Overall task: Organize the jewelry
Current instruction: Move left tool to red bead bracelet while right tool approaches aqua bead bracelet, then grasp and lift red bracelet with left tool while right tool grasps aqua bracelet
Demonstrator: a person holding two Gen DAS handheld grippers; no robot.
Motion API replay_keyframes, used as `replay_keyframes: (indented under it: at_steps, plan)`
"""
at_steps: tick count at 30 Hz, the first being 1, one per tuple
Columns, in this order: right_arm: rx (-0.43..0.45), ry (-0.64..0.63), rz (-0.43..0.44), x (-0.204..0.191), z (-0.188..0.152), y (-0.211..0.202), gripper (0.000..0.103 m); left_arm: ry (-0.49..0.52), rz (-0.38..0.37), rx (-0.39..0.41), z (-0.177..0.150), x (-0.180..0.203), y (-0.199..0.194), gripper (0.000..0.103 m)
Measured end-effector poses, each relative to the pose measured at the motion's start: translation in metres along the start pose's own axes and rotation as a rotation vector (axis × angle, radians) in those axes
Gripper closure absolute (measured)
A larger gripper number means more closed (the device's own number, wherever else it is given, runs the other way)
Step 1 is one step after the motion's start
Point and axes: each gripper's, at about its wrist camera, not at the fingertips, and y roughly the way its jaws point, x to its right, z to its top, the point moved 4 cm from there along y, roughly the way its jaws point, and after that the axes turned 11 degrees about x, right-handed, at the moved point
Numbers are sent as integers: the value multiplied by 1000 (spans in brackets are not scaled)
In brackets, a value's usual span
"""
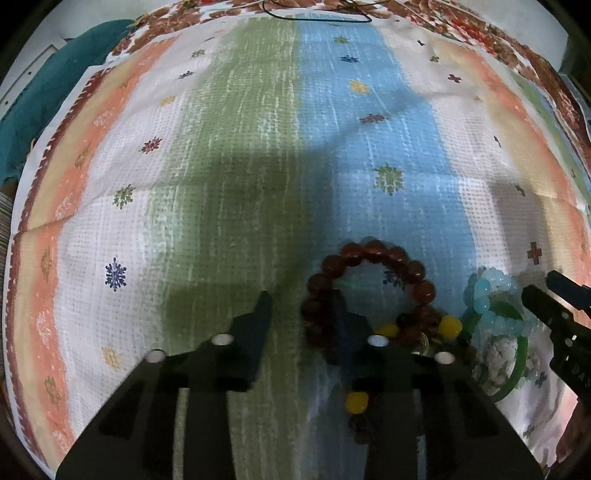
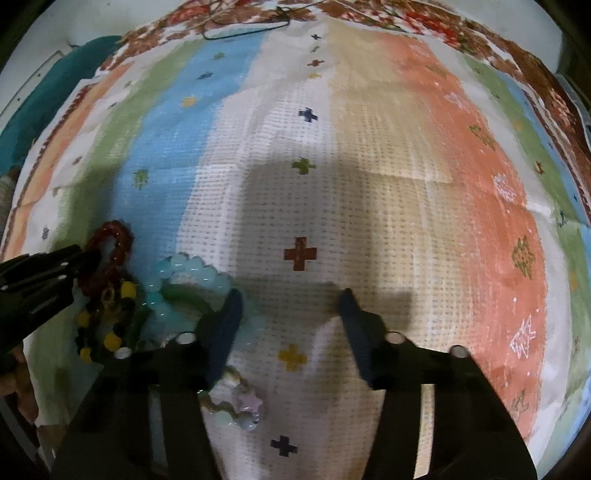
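Observation:
A pile of bracelets lies on the striped cloth. A dark red bead bracelet (image 1: 373,277) is in front of my left gripper (image 1: 301,306), whose jaws are open, the right finger (image 1: 341,317) overlapping its left edge. Beside it lie a dark bracelet with yellow beads (image 1: 448,326), a light blue bead bracelet (image 1: 487,295) and a green bangle (image 1: 517,354). My right gripper (image 2: 291,302) is open and empty, its left finger (image 2: 227,325) over the blue beads (image 2: 192,271) and green bangle (image 2: 177,293). The red bracelet also shows at the left in the right wrist view (image 2: 114,243).
The striped, patterned cloth (image 1: 240,166) covers the surface. A pale star-bead bracelet (image 2: 240,402) lies under my right gripper. A teal cloth (image 1: 44,96) lies at the far left edge. A thin black cord (image 1: 317,14) lies at the far edge.

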Motion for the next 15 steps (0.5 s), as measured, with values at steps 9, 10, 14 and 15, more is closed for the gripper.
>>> replay_keyframes:
  at_steps: [9,10,14,15]
  plan:
    - [-4,-14,69,-16,-1,-3,95,-33,-5,-4,1,-6,-11,90]
    - [-5,-10,71,-15,-1,-4,95,-33,-7,0,2,-6,-14,90]
    - [-3,7,81,-14,-2,-10,102,-35,-23,20,2,0,-30,90]
    - [-3,9,85,-14,-2,-12,102,-36,-27,26,2,1,-34,90]
